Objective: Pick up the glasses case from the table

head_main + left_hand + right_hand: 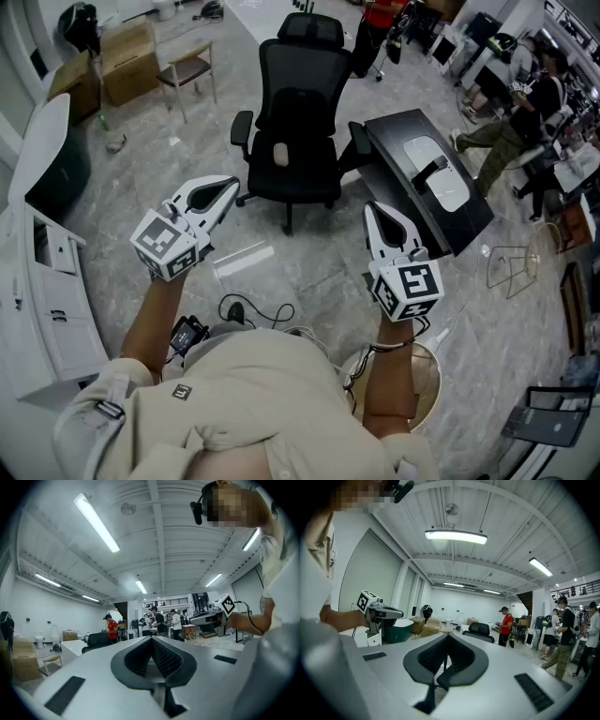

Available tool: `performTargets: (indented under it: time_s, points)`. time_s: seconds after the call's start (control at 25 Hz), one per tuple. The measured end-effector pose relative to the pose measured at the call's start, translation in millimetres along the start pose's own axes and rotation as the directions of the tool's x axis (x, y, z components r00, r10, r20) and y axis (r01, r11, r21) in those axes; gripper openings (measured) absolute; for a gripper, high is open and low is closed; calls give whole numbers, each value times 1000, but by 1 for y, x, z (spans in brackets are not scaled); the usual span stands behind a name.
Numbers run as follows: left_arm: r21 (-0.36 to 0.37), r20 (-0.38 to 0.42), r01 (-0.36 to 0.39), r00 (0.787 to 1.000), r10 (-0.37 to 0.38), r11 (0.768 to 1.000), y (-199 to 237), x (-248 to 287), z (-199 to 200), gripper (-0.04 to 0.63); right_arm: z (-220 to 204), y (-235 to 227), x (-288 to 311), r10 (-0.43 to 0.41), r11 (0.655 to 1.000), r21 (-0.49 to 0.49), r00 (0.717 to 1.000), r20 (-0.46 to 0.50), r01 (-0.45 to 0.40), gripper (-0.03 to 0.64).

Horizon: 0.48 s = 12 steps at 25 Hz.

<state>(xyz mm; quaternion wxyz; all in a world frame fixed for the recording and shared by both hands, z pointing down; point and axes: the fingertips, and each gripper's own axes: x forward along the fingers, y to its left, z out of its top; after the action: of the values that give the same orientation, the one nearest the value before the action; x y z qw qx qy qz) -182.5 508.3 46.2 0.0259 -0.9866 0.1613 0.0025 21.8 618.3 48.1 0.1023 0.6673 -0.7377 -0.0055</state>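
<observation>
Black table, head view: set at upper right, beside the office chair; the white glasses case is laid on it, with a dark strip across its middle.
Case axis: run diagonally, upper left to lower right, along the table's length.
Left gripper: pointed forward over the floor, well apart from the case.
Right gripper: the nearer one; the case is found ahead and to its right.
Next move: judged to be a forward-right reach with the right gripper, with the jaws opened first and set across the case's short side.
Left gripper view: jaws are seen pressed together with nothing between; the case is not made out.
Right gripper view: jaws are closed tip to tip and empty; the case is out of frame, the chair ahead.
</observation>
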Motion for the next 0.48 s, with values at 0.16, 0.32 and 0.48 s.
performTargets:
  time_s: [0.16,0.32,0.48]
  points:
    - [-3,-1,18,1000,-18,1000,14,4,-4,14,0,2,13,-13,1000,0,1000,-7,13,21]
    - [-15,-3,41,999,-41,999,33,5,-11,14,0,9,29,-32,999,4,999,-19,32,21]
    - [-24,0,65,998,-65,998,54,4,-19,14,0,19,47,-46,999,13,999,-23,46,22]
